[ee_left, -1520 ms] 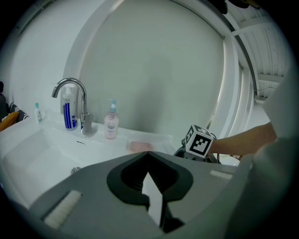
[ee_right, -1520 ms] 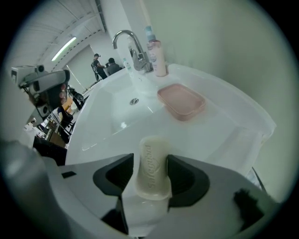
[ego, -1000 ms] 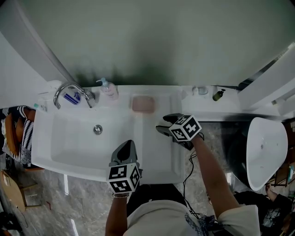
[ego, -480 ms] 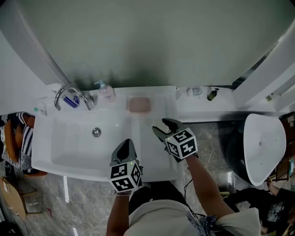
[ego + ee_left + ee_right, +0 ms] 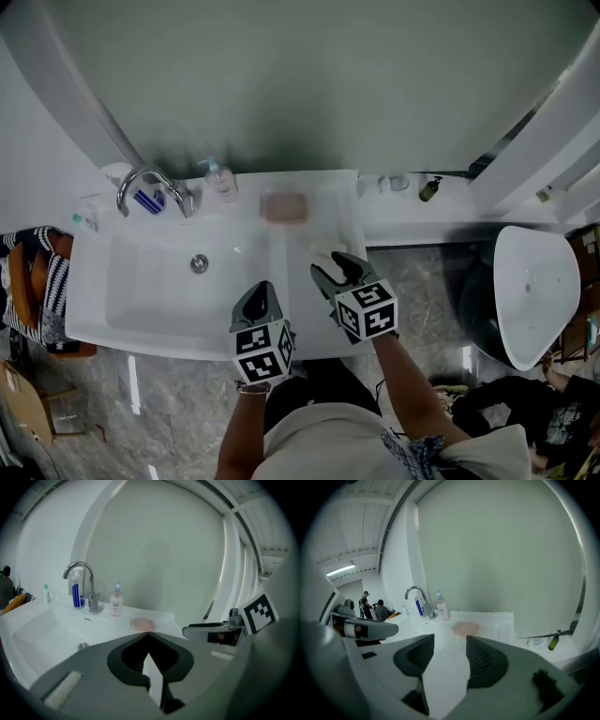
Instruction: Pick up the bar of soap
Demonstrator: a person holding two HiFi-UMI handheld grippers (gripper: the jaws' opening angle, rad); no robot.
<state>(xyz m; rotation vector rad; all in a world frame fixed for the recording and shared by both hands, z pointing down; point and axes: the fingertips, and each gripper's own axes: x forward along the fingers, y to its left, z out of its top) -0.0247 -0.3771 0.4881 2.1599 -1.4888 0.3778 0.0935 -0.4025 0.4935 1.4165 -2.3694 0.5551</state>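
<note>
Head view: the pink bar of soap (image 5: 284, 207) lies on the back ledge of the white sink (image 5: 112, 314), right of the pump bottle (image 5: 221, 180) and the tap (image 5: 148, 186). It may sit in a dish, but it is too small to be sure. The left tongs (image 5: 264, 287) and right tongs (image 5: 330, 266) hover over the sink's near right part, well apart from the soap.

Left gripper view: the left tongs are pressed together and hold nothing.

Right gripper view: the right tongs gape wide and are empty, with the soap ahead on the ledge.
</note>
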